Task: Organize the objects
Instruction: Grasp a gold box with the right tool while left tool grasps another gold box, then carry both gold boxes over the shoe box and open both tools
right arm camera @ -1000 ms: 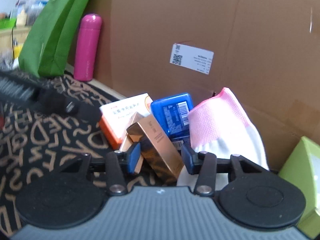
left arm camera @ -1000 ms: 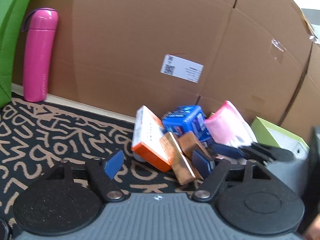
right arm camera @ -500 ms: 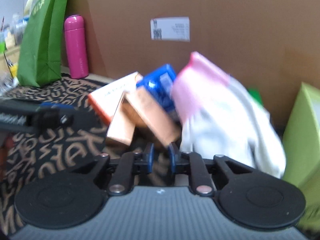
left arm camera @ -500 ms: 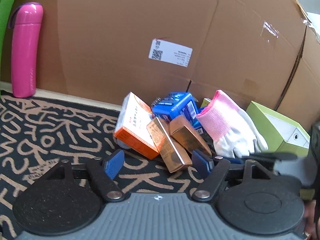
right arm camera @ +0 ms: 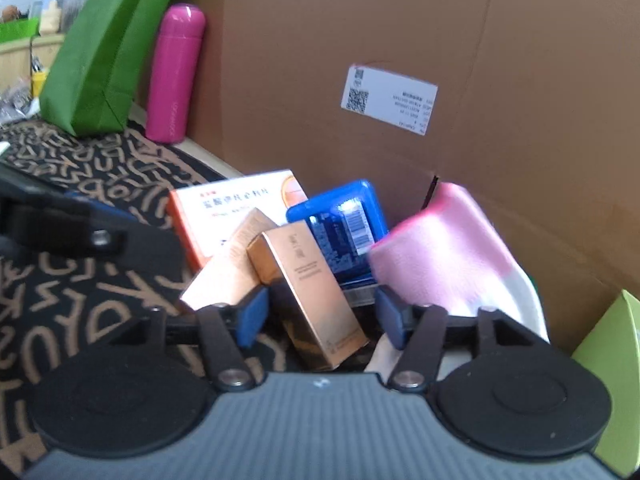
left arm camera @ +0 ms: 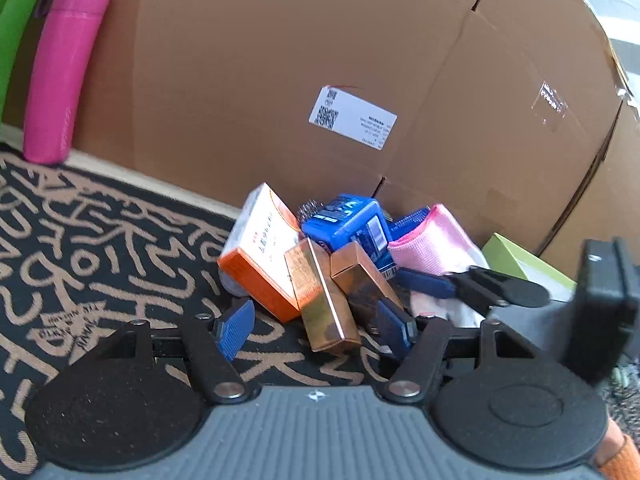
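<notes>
right gripper [right arm camera: 318,318] opening, gold box [right arm camera: 308,296] between its pads, ungripped; left gripper [left arm camera: 316,330] closing on nothing, pile at 12

From my feed, the pink-cuffed glove [right arm camera: 444,248] right of the right gripper [right arm camera: 320,316] smears with blur (fingers hidden behind it); the green box [right arm camera: 612,364] is cut off by the edge.

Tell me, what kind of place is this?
Probably a room in a home or office, on the floor: a patterned rug, a big cardboard box with a shipping label, and a pink bottle beside a green bag suggest that.
</notes>
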`<state>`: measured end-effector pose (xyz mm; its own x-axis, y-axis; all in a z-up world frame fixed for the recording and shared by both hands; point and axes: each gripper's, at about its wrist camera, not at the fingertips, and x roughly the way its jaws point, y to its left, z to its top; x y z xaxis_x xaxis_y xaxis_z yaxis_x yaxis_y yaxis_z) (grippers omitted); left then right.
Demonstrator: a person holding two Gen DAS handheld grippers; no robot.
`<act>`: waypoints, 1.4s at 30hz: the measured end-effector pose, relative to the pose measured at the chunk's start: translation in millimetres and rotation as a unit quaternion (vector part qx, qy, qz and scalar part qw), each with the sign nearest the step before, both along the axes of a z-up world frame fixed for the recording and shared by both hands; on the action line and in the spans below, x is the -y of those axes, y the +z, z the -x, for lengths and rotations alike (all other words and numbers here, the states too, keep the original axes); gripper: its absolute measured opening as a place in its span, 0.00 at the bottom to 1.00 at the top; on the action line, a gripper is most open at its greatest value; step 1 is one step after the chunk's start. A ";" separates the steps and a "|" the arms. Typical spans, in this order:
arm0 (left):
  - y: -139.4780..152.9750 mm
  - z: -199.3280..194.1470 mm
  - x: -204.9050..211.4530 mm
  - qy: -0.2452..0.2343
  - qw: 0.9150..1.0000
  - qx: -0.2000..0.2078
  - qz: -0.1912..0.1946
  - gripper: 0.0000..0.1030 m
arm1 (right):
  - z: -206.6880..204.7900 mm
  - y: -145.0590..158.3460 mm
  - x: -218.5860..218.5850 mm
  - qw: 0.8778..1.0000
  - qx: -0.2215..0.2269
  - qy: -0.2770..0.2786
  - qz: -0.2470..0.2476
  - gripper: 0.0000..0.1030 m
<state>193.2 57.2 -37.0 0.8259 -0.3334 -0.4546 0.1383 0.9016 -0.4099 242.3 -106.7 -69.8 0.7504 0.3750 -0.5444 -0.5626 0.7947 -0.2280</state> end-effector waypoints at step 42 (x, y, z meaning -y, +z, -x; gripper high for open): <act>-9.5 -7.7 72.0 -0.108 0.972 -0.054 -0.203 0.26 | 87.1 13.1 87.4 0.985 -0.078 -0.097 -0.117 0.34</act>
